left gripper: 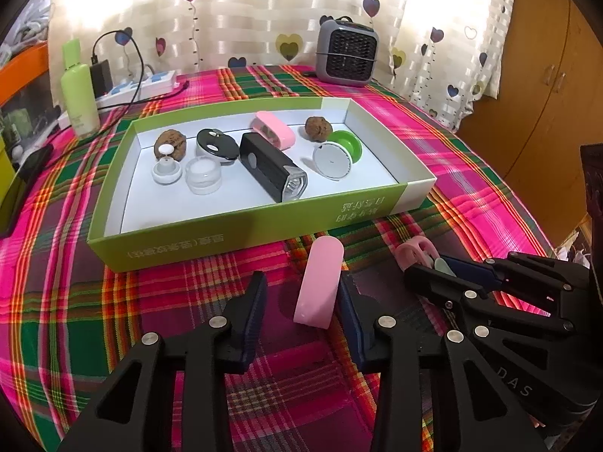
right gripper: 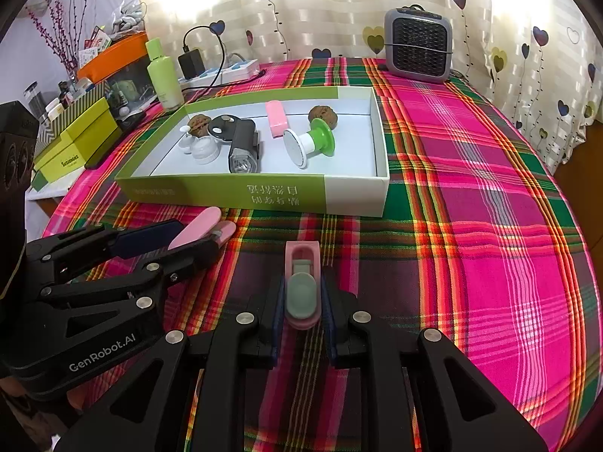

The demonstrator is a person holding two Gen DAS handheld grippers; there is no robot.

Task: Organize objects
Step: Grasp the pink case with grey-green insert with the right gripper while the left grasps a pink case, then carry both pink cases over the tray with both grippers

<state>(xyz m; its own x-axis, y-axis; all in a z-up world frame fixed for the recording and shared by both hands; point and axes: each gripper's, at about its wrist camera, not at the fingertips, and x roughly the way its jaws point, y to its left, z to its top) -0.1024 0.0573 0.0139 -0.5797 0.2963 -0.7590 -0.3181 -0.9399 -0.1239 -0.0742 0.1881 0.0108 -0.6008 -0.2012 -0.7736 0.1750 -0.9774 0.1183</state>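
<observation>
Clamps the right tongs (right gripper: 303,278) tight across the two long sides of an open pink case (right gripper: 301,252), with the grey-green insert (right gripper: 300,293) facing up and the far end poking out beyond the fingertips. Keeps the left tongs (left gripper: 303,277) apart around the pink cap (left gripper: 318,282), just to the left of the right tongs: leans against the right-hand finger (left gripper: 348,312), stands clear of the left-hand pad (left gripper: 254,309), so not yet pinched. Looks like thin, hard moulded plastic on both pieces: very light, stiff, glossy, rounded at the ends. Probably slides or swivels between the pads under a loose grip, and probably squirts out forward under a hard squeeze near a curved tip. Best to take the cap across its long flat sides, near the middle, well back from the rounded ends, with only moderate pressure on a hollow shell. Seems wise to leave its open edge free of the pads for mating with the case. Needs no great care against breakage, only against slipping and twisting. Ahead of both tongs on the plaid bench (right gripper: 471,263) lies the green box (left gripper: 245,226), already holding a matching closed pink case (left gripper: 275,130); likely the resting place after capping.
</observation>
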